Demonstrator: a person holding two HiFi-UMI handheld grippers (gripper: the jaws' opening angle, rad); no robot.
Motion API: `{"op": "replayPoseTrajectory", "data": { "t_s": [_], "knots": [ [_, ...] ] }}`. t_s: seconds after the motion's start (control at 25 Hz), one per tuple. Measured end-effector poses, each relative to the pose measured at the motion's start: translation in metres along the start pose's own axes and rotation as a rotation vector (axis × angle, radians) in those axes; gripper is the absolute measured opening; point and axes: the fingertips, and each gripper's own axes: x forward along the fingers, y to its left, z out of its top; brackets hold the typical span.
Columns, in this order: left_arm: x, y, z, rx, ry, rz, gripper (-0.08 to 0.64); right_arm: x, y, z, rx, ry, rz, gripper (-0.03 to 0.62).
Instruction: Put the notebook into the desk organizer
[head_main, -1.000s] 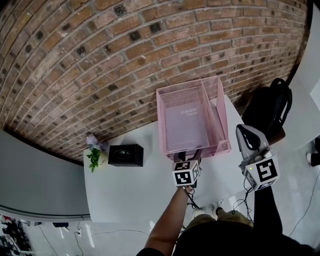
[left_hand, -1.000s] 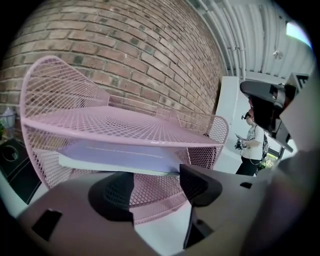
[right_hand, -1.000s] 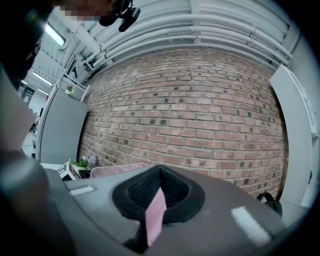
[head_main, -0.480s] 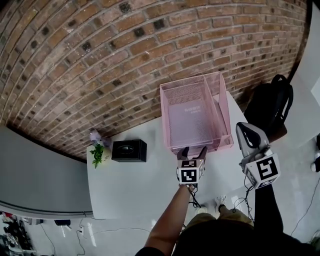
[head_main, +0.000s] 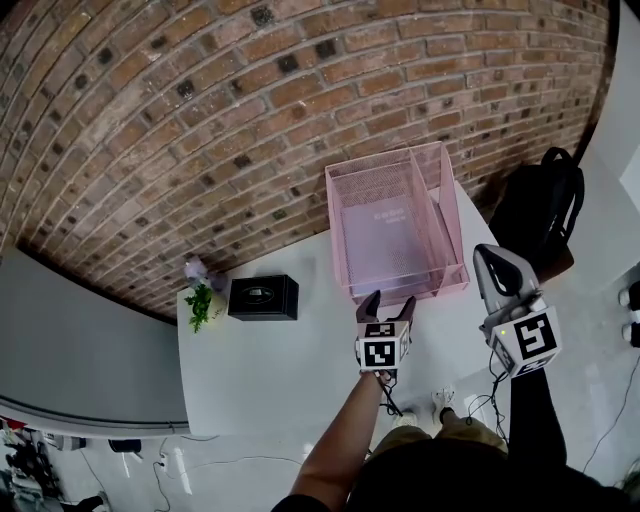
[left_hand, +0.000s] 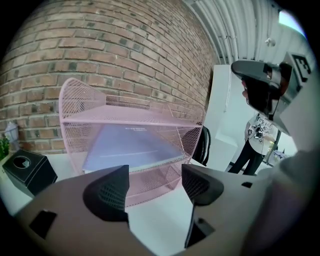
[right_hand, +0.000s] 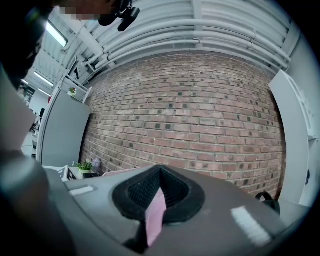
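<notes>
The left gripper (head_main: 390, 301) is being held out on an outstretched forearm (head_main: 345, 435), tilted downward, its jaws just being opened wide with nothing between them. The right gripper (head_main: 485, 258) is being held level, jaws together.

Desk organizer (head_main: 345, 190): pink wire mesh, open-topped, upright at the far right corner of the white tabletop (head_main: 280, 370). One wide compartment, one narrow section along its right side.

Notebook (head_main: 392, 240): pale lavender cover, closed, cover up. Lies inside the wide compartment, fully within the mesh walls.
</notes>
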Motion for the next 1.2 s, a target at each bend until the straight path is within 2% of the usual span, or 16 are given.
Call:
{"op": "replayPoseTrajectory", "data": {
  "t_s": [0.48,0.72,0.92,1.2],
  "knots": [
    [-0.039,0.002,0.022,0.048,-0.090,-0.003,0.316,-0.009,0.024,0.010,0.010,-0.029,-0.022,0.000],
    [-0.065,-0.001,0.038,0.097,-0.150,-0.012,0.316,-0.016,0.035,0.015,0.021,-0.040,-0.044,0.000],
    [-0.090,-0.001,0.059,0.138,-0.211,-0.020,0.316,-0.023,0.047,0.024,0.008,-0.044,-0.054,0.000],
    [-0.137,-0.010,0.104,0.172,-0.339,-0.048,0.316,-0.036,0.060,0.031,0.012,-0.059,-0.084,0.000]
  ]
}}
